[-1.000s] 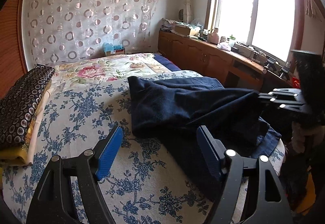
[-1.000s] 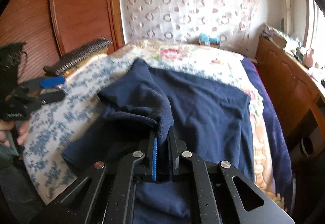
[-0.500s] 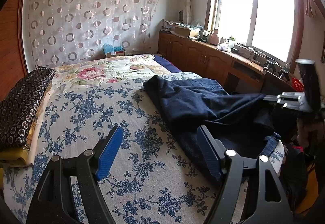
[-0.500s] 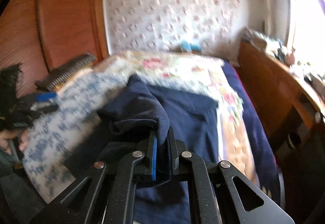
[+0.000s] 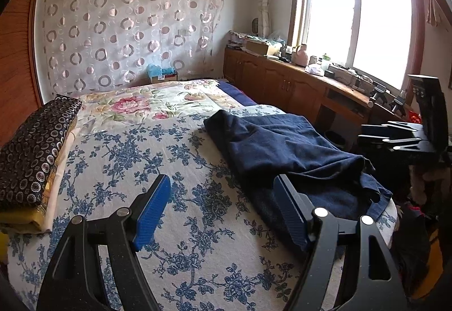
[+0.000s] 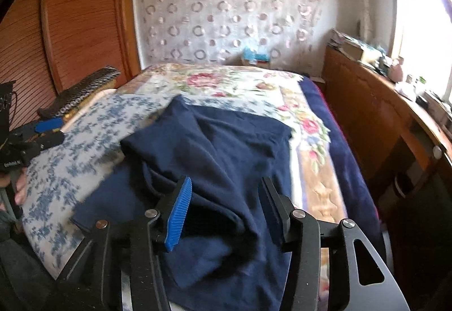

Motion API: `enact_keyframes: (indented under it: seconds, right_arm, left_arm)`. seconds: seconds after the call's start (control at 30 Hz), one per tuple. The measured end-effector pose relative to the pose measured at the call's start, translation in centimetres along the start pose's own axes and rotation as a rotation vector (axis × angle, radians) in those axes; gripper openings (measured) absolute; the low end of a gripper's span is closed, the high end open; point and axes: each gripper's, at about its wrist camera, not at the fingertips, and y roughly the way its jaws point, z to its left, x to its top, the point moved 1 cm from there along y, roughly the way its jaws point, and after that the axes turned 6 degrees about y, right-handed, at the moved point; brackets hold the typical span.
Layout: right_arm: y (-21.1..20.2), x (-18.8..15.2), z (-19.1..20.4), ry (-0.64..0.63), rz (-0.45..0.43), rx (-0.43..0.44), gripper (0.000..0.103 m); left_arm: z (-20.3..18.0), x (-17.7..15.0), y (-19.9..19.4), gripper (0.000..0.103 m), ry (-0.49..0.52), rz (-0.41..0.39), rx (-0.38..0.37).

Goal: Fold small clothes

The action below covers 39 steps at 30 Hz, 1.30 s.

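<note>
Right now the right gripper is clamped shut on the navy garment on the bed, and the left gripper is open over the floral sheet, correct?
Not quite: the right gripper has just been opening; its pads stand apart around the navy garment, as the right wrist view shows. The left gripper is open over the floral sheet.

I see my right gripper (image 6: 224, 209) and left gripper (image 5: 223, 209) as black angular frames, silver screws, ribbed blue pads (image 6: 178, 215).

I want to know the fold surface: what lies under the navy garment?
Under the navy garment lies the blue-flowered white bed cover, and beside it a pink-flowered cover. Whatever lies directly beneath the garment is covered.
</note>
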Motion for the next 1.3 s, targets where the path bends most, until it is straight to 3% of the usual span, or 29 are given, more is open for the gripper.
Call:
enact_keyframes:
  seconds: [0.3,0.5,0.83,1.03,1.07,1.1,1.13,1.3]
  right_arm:
    - [7.4,2.1,4.5,-0.085,0.072,0.147,0.051]
    - [12.0,3.3,5.9,-0.148,0.143,0.19,0.051]
    - [15.5,4.3,7.5,-0.227,0.251,0.181,0.051]
    - [16.5,4.2,8.5,-0.274,0.249,0.155,0.05]
    - [16.6,4.2,8.7,-0.278,0.243,0.152,0.038]
    - [16.6,4.1,8.7,-0.287,0.235,0.14,0.017]
    - [16.4,4.2,8.6,-0.293,0.23,0.133,0.01]
    - [13.9,6.1,6.3,-0.241,0.155,0.148,0.006]
  left_arm:
    - [1.3,-0.3,-0.6,0.076,-0.025,-0.012,0.019]
    - [2.1,-0.6,-0.7,0.076,-0.042,-0.011,0.024]
    - [2.2,-1.2,-0.7,0.076,-0.047,-0.004,0.017]
    - [2.0,-1.4,-0.4,0.076,-0.044,0.003,0.011]
    - [1.9,-1.4,-0.4,0.076,-0.043,0.003,0.012]
    - [1.9,-1.4,-0.4,0.076,-0.042,0.003,0.011]
    - [2.0,-1.3,-0.4,0.076,-0.041,0.003,0.01]
    - [1.9,-1.4,-0.4,0.076,-0.039,0.003,0.006]
